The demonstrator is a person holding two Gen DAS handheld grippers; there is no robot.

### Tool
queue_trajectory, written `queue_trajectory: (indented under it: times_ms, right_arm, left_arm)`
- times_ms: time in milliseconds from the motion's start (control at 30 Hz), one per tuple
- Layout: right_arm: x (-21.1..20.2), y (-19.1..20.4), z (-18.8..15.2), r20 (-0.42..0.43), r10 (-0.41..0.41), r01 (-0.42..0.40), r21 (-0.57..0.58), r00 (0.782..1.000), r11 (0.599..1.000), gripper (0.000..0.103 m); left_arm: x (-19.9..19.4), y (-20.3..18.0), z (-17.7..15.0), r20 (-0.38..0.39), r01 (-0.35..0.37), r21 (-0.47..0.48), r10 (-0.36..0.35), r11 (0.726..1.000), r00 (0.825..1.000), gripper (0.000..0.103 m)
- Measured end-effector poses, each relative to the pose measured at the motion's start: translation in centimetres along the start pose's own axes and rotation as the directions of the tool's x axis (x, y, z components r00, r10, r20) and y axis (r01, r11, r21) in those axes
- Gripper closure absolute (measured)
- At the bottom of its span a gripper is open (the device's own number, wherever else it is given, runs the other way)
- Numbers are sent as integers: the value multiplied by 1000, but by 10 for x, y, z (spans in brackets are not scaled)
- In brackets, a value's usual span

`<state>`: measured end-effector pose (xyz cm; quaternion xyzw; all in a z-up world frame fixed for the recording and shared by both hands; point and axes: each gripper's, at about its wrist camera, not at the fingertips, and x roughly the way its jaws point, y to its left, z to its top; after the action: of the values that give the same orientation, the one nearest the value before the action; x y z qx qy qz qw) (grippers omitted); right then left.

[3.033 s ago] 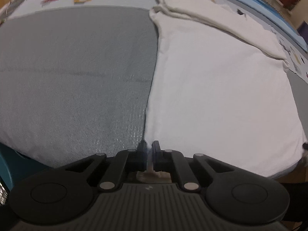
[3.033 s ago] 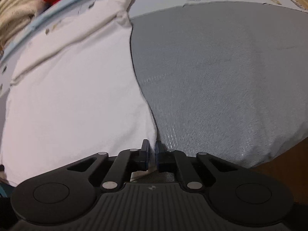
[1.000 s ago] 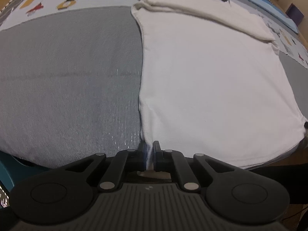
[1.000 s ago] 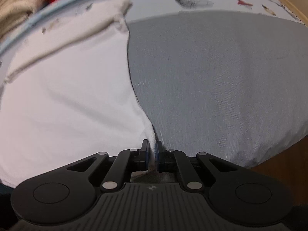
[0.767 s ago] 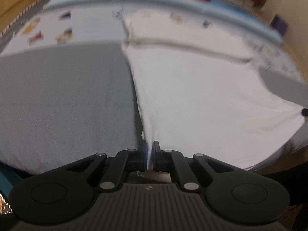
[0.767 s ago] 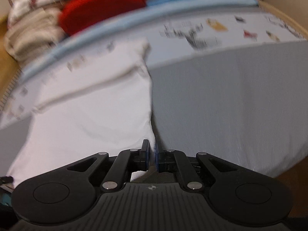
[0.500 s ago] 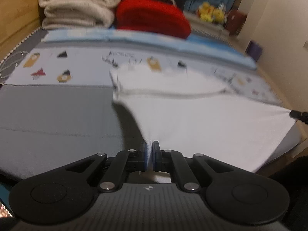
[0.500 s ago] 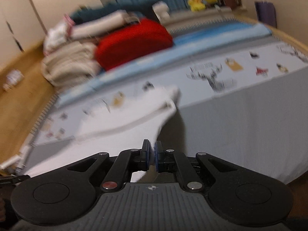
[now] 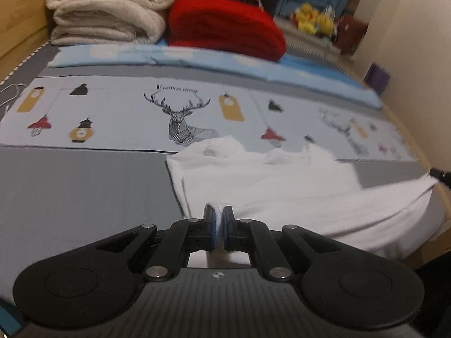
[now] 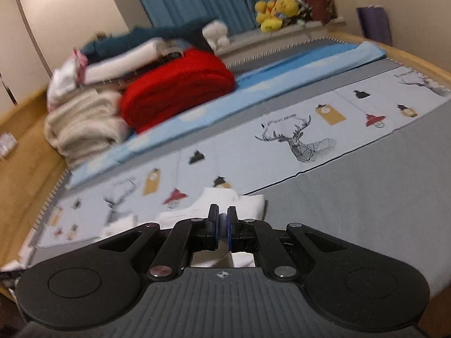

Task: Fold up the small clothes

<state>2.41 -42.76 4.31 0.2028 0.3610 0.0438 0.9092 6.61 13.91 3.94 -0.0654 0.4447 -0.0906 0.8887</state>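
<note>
A small white garment (image 9: 282,186) lies on the grey bed cover, its near hem lifted off the cover and stretched between my two grippers. My left gripper (image 9: 218,219) is shut on the hem's left corner, white cloth showing between the blue pads. My right gripper (image 10: 222,224) is shut on the other corner; in the right wrist view the garment (image 10: 225,200) shows just beyond the fingers. The tip of the right gripper (image 9: 439,173) shows at the far right of the left wrist view.
Folded cream blankets (image 9: 110,8) and a red blanket (image 9: 225,25) are stacked at the head of the bed. A pale printed sheet with a deer drawing (image 9: 180,118) lies behind the garment. Grey cover (image 10: 366,197) spreads to the right. Yellow plush toys (image 10: 276,11) sit on the sill.
Both grippers have risen and tipped up with the garment's near hem, lifting it off the cover; the view swung from looking down on the flat garment to looking across the bed.
</note>
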Motion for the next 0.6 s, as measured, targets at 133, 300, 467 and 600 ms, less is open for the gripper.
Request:
queue_trajectory:
  times_ms: [133,300,467,600]
  right_arm:
    - [74,-2,7,-105,-57,51,-55,993,997,98]
    - [138,-8,-13,-214,-129,121,-50,968,991,98]
    - [156,-6,-12,-208,-148,144,-36,967,989,98]
    - [167,-10,-16,-223,-166,164,-27,961,986,98]
  left_arm:
    - [67,15,15,-68,-15,-4,15,1000,998,98]
    - [122,37,9,-184,-53,-128,29,990,983,98]
    - [145,40,15,-213,-81,-124,54,989,976,97]
    - [151,50,17,-215,-74,-153,40,985,976,94]
